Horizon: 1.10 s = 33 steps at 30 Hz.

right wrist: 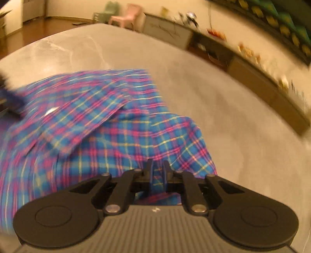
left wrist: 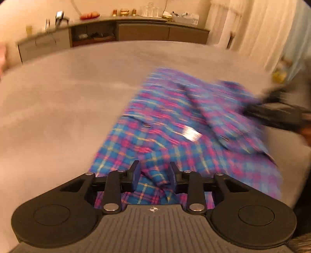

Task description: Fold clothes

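Note:
A blue, pink and yellow plaid shirt (left wrist: 175, 124) lies crumpled on the grey table (left wrist: 68, 93), blurred by motion. My left gripper (left wrist: 153, 173) has a bunched fold of its hem between the narrowed fingers. In the right wrist view the same shirt (right wrist: 97, 120) spreads to the left, and my right gripper (right wrist: 157, 173) is shut tight on its edge. The right gripper's dark body (left wrist: 272, 112) shows at the shirt's far side in the left wrist view. A small white label (left wrist: 190, 133) shows on the cloth.
The grey marbled table (right wrist: 233, 120) stretches bare to the right and far side. A long low sideboard (left wrist: 136, 31) with bottles, glasses and a plate of food stands against the wall. Pink and green chairs (right wrist: 124, 17) stand beyond the table's far end.

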{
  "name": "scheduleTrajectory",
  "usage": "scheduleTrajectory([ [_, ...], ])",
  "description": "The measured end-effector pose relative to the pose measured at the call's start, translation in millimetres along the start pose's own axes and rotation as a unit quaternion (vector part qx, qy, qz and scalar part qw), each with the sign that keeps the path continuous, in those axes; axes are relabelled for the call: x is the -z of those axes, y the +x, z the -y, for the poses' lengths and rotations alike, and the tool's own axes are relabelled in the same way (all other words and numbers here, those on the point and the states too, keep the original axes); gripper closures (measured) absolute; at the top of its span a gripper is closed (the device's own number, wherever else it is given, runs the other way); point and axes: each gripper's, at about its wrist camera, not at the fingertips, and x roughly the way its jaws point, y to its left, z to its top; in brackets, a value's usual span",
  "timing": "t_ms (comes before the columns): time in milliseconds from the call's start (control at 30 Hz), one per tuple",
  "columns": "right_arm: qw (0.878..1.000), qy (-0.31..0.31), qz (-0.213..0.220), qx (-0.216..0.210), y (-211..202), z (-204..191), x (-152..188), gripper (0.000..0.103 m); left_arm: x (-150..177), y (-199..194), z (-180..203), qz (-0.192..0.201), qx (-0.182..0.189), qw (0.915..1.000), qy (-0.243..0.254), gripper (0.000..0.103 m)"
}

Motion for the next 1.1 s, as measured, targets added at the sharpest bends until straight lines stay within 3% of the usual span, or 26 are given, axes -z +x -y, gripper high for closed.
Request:
scheduleTrajectory([
  [67, 1.000, -0.005, -0.009, -0.007, -23, -21, 23, 0.091, -10, 5, -11, -0.002, -0.012, 0.9999, 0.008, 0.068],
  [133, 0.999, -0.008, -0.014, -0.036, -44, -33, 39, 0.091, -20, -2, -25, 0.002, 0.012, 0.9998, -0.016, 0.068],
  [200, 0.997, 0.011, 0.015, -0.075, -65, -21, 39, 0.090, -26, -10, -36, 0.012, 0.035, 0.9987, -0.035, 0.068],
  [267, 0.992, 0.031, 0.046, -0.112, -85, -8, 36, 0.069, -24, -21, -39, 0.029, 0.055, 0.9972, -0.041, 0.068],
  [300, 0.989, 0.042, 0.070, -0.120, -86, 4, 24, 0.059, -24, -22, -41, 0.030, 0.065, 0.9964, -0.045, 0.068],
  [333, 0.986, 0.053, 0.092, -0.130, -85, 15, 11, 0.043, -27, -18, -40, 0.027, 0.074, 0.9957, -0.048, 0.068],
  [367, 0.983, 0.059, 0.102, -0.143, -80, 21, -4, 0.035, -28, -10, -40, 0.020, 0.080, 0.9954, -0.048, 0.068],
  [500, 0.984, 0.040, 0.044, -0.167, -8, 24, -55, 0.032, -28, 18, -39, -0.016, 0.094, 0.9946, -0.041, 0.068],
  [533, 0.983, 0.035, 0.020, -0.177, 10, 22, -62, 0.033, -27, 19, -40, -0.017, 0.100, 0.9940, -0.040, 0.067],
  [600, 0.976, 0.028, -0.024, -0.214, 39, 16, -67, 0.050, -25, 20, -44, -0.018, 0.110, 0.9928, -0.043, 0.064],
  [633, 0.973, 0.027, -0.026, -0.229, 39, 15, -67, 0.063, -25, 21, -48, -0.019, 0.115, 0.9919, -0.050, 0.064],
  [667, 0.969, 0.025, -0.029, -0.244, 38, 14, -67, 0.086, -25, 21, -51, -0.019, 0.121, 0.9909, -0.055, 0.064],
  [700, 0.966, 0.024, -0.028, -0.256, 36, 13, -68, 0.094, -24, 21, -54, -0.020, 0.127, 0.9900, -0.058, 0.064],
  [833, 0.967, 0.015, 0.031, -0.254, 8, 16, -75, 0.095, -24, 15, -61, -0.015, 0.142, 0.9879, -0.060, 0.063],
  [933, 0.967, 0.021, 0.065, -0.246, -5, 18, -82, 0.095, -24, 5, -51, 0.004, 0.163, 0.9863, -0.025, 0.048],
  [1000, 0.968, 0.021, 0.062, -0.241, 2, 13, -88, 0.095, -23, 4, -39, 0.003, 0.158, 0.9874, 0.004, 0.029],
  [1033, 0.969, 0.020, 0.059, -0.241, 7, 10, -88, 0.095, -22, 5, -33, -0.001, 0.146, 0.9891, 0.020, 0.029],
  [1067, 0.969, 0.018, 0.056, -0.241, 12, 8, -88, 0.095, -21, 6, -26, -0.004, 0.128, 0.9912, 0.036, 0.039],
  [1100, 0.969, 0.015, 0.054, -0.241, 15, 6, -88, 0.095, -22, 4, -23, 0.000, 0.111, 0.9927, 0.048, 0.073],
])
